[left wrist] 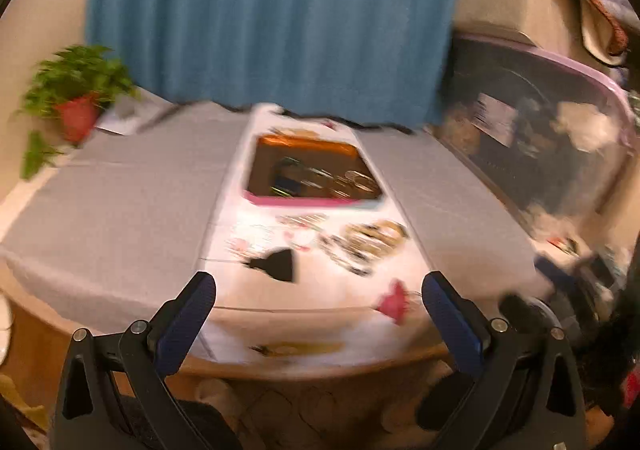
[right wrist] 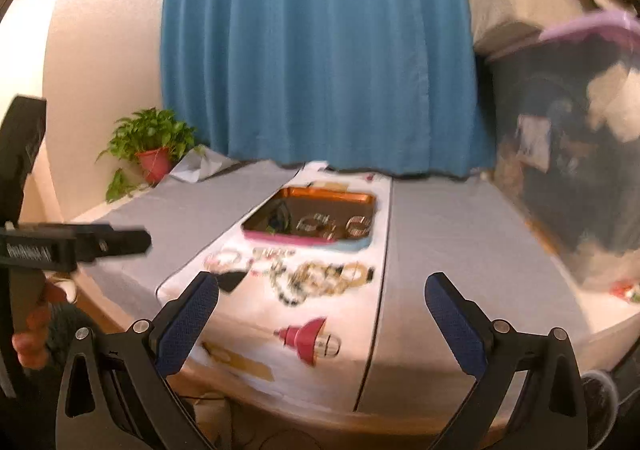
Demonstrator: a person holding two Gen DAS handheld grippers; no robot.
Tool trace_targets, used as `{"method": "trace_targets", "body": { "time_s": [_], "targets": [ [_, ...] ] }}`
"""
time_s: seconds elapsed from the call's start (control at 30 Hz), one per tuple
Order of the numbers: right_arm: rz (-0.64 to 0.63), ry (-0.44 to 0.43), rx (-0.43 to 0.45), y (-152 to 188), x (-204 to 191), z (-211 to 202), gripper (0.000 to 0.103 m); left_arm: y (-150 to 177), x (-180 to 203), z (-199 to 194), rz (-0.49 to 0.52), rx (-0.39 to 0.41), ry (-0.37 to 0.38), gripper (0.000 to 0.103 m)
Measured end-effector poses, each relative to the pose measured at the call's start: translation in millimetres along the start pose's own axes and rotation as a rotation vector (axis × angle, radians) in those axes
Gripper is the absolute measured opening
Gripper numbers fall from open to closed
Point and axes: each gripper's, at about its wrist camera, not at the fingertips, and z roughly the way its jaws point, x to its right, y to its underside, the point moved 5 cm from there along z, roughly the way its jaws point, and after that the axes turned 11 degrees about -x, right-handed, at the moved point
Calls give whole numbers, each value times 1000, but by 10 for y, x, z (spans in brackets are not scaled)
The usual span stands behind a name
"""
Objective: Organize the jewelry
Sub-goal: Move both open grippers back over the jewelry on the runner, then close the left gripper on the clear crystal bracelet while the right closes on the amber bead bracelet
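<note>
Both tools hang short of the table's near edge with nothing between their fingers. The left gripper [left wrist: 319, 292] has its jaws spread wide, and so does the right gripper [right wrist: 322, 296].

The loose jewelry [left wrist: 366, 244] lies in a tangled heap on the white cloth [left wrist: 304, 290], just this side of the tray [left wrist: 312, 202]. In the left view the heap sits at about 1 o'clock from the open jaws; in the right view the same heap [right wrist: 320, 280] sits close to 12 o'clock, dead ahead and a little nearer. By that reading the right gripper is the better lined up for a first pick, though both views are smeared and the gap is hard to compare.

The heap's long axis runs across the view, 9 to 3 o'clock, parallel to the tray's near rim. The tray [right wrist: 308, 238] already holds several bangles and lies at 12 o'clock beyond the heap, so a picked piece would travel straight on, away from the person.

A pink thing [right wrist: 306, 338] lies on the cloth nearer than the heap, at about 6 o'clock from it; what it is, the blur does not let me say.
</note>
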Motion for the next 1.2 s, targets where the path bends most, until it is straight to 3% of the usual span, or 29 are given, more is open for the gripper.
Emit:
{"method": "trace_targets", "body": {
  "time_s": [0.07,0.1,0.13,0.2,0.33,0.37,0.4,0.53,0.6,0.67,0.7,0.77,0.83,0.87,1.07,1.2],
  "targets": [
    [27,-67,-58,131,67,197,95,9,-82,72,-8,-4,-16,102],
    [25,-62,-85,159,105,290,83,13,-118,128,-10,-13,-5,102],
    [22,-48,-96,162,131,336,78,13,-132,171,-2,-21,6,102],
    [44,-21,-89,100,221,404,78,7,-162,285,18,-33,1,102],
    [81,-84,-111,37,254,614,75,3,-243,518,36,-38,5,102],
    [81,-112,-131,43,229,687,54,4,-273,569,40,-34,1,102],
    [80,-123,-147,35,222,727,46,2,-319,620,40,-25,-2,102],
    [99,-104,-191,62,250,948,44,-37,-536,809,18,9,44,98],
    [128,-114,-199,28,288,1053,44,-124,-636,967,21,-12,45,90],
    [142,-103,-219,-39,333,1243,44,-224,-704,1090,33,-21,48,68],
    [133,-96,-222,-64,334,1296,44,-291,-745,1175,50,-17,50,63],
    [83,-59,-228,-162,350,1502,42,-353,-786,1328,92,-10,32,43],
    [50,-53,-242,-218,371,1663,32,-396,-837,1585,104,-60,29,28],
    [36,-45,-261,-246,392,1796,24,-434,-845,1683,82,-80,72,24],
    [57,-55,-334,-269,461,2187,19,-513,-796,1833,58,-88,100,25],
    [-13,-30,-365,-214,330,2279,19,-479,-765,1816,129,-88,-2,34]
  ]
}}
